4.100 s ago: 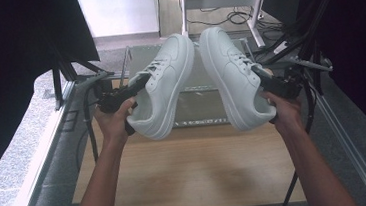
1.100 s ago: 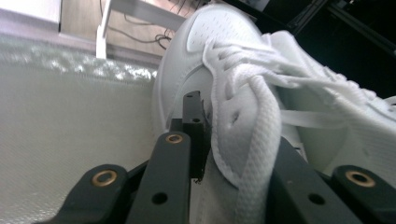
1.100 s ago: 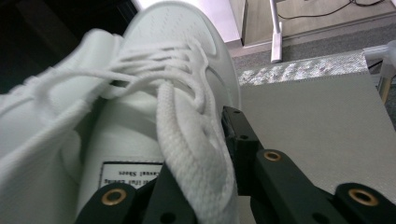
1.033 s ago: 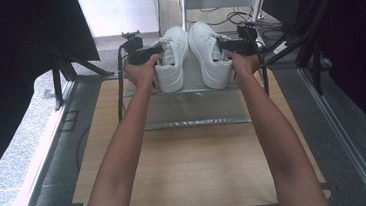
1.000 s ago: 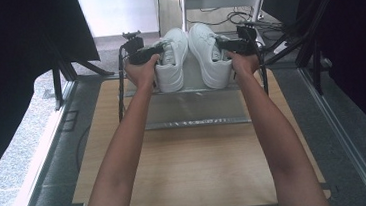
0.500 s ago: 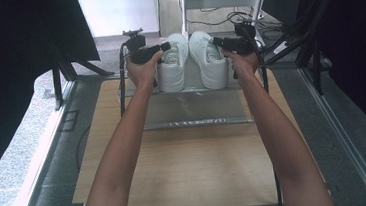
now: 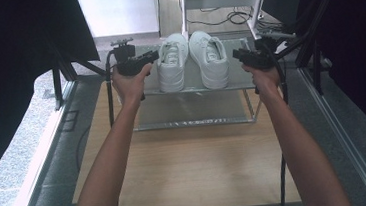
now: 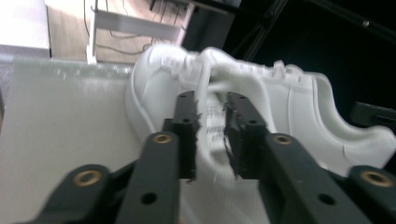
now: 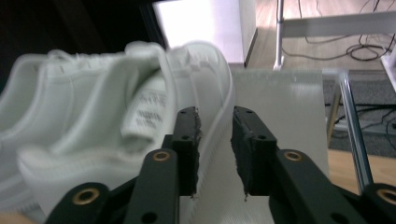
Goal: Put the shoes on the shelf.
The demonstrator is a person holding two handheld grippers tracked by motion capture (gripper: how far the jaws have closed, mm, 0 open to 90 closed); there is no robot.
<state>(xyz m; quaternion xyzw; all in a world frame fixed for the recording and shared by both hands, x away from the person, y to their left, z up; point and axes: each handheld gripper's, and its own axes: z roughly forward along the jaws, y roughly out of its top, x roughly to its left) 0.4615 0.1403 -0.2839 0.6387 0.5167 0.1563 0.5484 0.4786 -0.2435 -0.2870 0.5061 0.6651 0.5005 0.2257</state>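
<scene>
Two white sneakers stand side by side, toes away from me, on the top shelf (image 7: pixel 195 88) of a small metal rack: the left sneaker (image 7: pixel 172 63) and the right sneaker (image 7: pixel 211 59). My left gripper (image 7: pixel 154 56) hovers just left of the left sneaker (image 8: pixel 289 116), apart from it. My right gripper (image 7: pixel 235 54) hovers just right of the right sneaker (image 9: pixel 93 126), also apart. Both pairs of jaws have just been closing. Each left gripper (image 8: pixel 211 135) and right gripper (image 9: pixel 215 140) pair keeps a narrow gap with nothing between the pads.
The rack stands at the far end of a wooden table (image 7: pixel 201 166), with a lower shelf (image 7: pixel 192 114) under the sneakers. Black frames and curtains flank both sides. A white cabinet (image 7: pixel 117 11) and floor cables (image 7: pixel 223 16) lie beyond.
Both grippers have let go of the sneakers and drawn apart, left one leftward, right one rightward. The sneakers stay put on the top shelf. Earlier they were held up over the table.
</scene>
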